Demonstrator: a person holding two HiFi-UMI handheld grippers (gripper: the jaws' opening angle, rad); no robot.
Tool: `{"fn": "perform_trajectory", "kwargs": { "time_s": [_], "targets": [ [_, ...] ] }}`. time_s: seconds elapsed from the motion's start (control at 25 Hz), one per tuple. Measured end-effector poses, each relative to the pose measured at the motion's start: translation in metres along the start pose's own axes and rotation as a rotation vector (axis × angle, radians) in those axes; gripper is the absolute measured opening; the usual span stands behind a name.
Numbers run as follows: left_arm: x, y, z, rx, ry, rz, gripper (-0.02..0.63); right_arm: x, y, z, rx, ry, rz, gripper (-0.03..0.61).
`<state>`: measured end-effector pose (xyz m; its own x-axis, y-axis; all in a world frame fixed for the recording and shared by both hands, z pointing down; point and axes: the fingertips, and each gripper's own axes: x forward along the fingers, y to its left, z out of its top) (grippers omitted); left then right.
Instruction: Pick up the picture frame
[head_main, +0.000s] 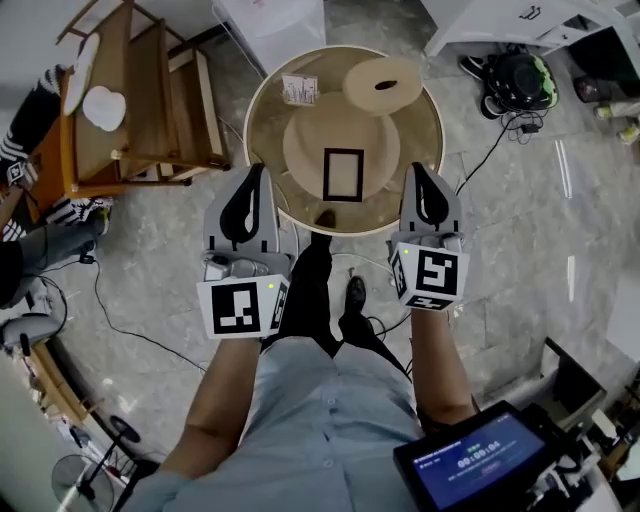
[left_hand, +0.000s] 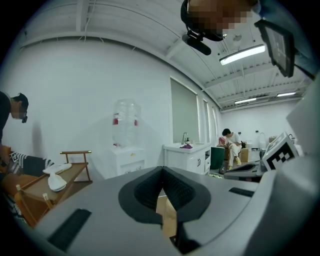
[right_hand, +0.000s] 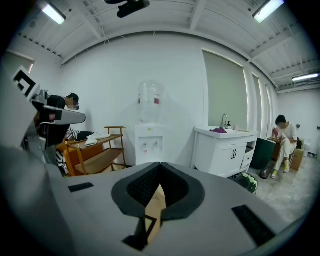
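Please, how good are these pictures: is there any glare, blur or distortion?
Head view: sharp and evenly lit, with glare streaks on the glossy floor. Left gripper view: strong fisheye bending, dark corners, a bright ceiling lamp. Right gripper view: the same bending, with bright corner lamps at the top.

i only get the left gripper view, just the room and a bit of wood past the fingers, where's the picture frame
Observer: In the head view the picture frame lies flat in the middle of the round table, to the right of the left gripper.
Operator: is the right gripper on it
Observer: No. The right gripper shows at the table's right edge, apart from the frame, its fingers together with nothing between them.
Operator: anything under the frame
Observer: Yes, it rests on a pale round board; a second round disc with a hole sits behind it.
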<state>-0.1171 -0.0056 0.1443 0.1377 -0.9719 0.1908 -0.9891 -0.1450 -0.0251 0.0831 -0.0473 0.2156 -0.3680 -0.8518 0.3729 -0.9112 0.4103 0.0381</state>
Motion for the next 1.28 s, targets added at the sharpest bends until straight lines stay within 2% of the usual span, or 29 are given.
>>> {"fn": "perform_trajectory", "kwargs": {
  "time_s": [0.48,1.28],
  "targets": [
    [0.058,0.014,-0.103,-0.034,0.147,-0.067,0.011,0.066,0.018,-0.1,0.033,0.164,0.011,0.015],
    [0.128,-0.005,-0.231,-0.09,0.305,-0.143,0.011,0.125,0.027,-0.246,0.101,0.369,0.015,0.02]
  ]
}}
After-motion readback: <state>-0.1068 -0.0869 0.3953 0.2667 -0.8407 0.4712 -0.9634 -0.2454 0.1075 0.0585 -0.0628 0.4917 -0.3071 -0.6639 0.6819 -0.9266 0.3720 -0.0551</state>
